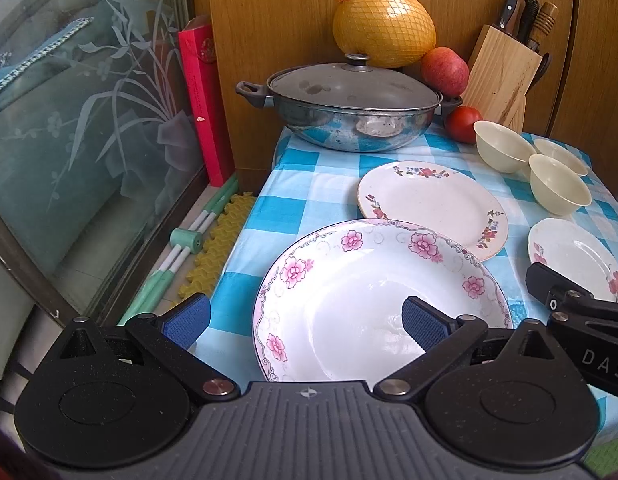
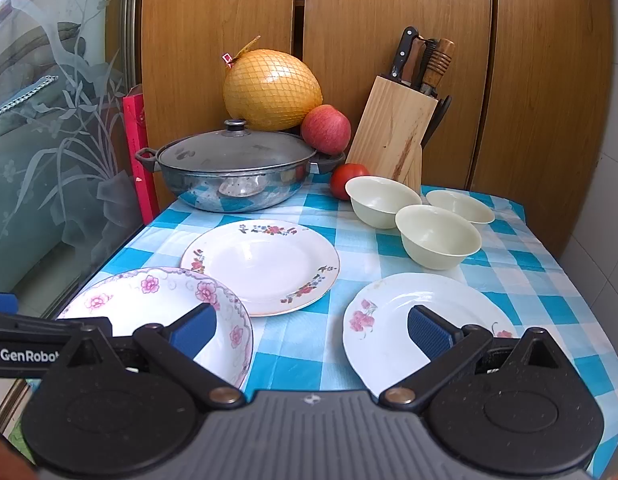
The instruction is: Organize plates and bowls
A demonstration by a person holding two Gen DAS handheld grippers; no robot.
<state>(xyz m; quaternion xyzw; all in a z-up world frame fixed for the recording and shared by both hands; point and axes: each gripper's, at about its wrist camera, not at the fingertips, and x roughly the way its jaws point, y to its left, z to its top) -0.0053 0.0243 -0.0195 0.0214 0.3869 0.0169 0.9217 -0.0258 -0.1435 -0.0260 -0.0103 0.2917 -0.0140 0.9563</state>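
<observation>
Nothing is stacked yet: three plates lie apart on the cloth, three bowls [image 2: 437, 236] behind them. My left tongs [image 1: 305, 318] gape empty over the big plate [image 1: 373, 304]; my right tongs [image 2: 311, 330] gape beside the small plate [image 2: 393, 320]. Next I must nip a rim.

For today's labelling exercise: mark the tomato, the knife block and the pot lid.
tomato [image 2: 346, 179], right wrist view, on its red skin.
knife block [image 2: 393, 136], right wrist view, on its wooden front face.
pot lid [image 1: 351, 85], left wrist view, on its grey top.
</observation>
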